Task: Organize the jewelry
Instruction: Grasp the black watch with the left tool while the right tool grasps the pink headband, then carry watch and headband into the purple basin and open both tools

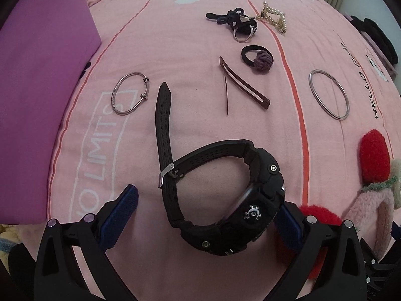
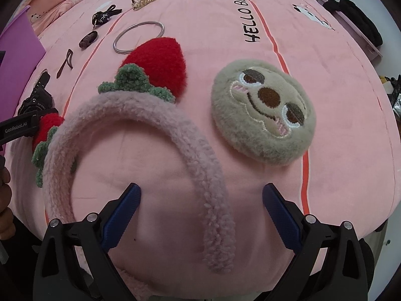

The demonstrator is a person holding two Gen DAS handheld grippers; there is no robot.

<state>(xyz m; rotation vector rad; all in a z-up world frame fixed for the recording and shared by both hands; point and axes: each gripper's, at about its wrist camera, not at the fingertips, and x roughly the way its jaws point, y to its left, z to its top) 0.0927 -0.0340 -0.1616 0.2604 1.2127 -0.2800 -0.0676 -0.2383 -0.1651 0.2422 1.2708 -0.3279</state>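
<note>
A black sport watch (image 1: pixel 225 195) lies on the pink bed cover between the wide-open fingers of my left gripper (image 1: pixel 208 213); its case hides the right fingertip. Beyond it lie a silver bangle (image 1: pixel 130 94), a dark hair clip (image 1: pixel 240 85), a knotted hair tie (image 1: pixel 258 56), a black strap with a ring (image 1: pixel 235 22), a pearl claw clip (image 1: pixel 273 17) and a plain silver bangle (image 1: pixel 328 97). My right gripper (image 2: pixel 200 205) is open over one end of a pink fluffy strawberry headband (image 2: pixel 155 115). A plush sloth-face piece (image 2: pixel 263 110) lies to its right.
A purple box (image 1: pixel 42 95) stands at the left on the bed. Black clothing (image 2: pixel 358 17) lies on a ledge at the far right. The left gripper's body (image 2: pixel 17 128) shows at the left edge of the right wrist view.
</note>
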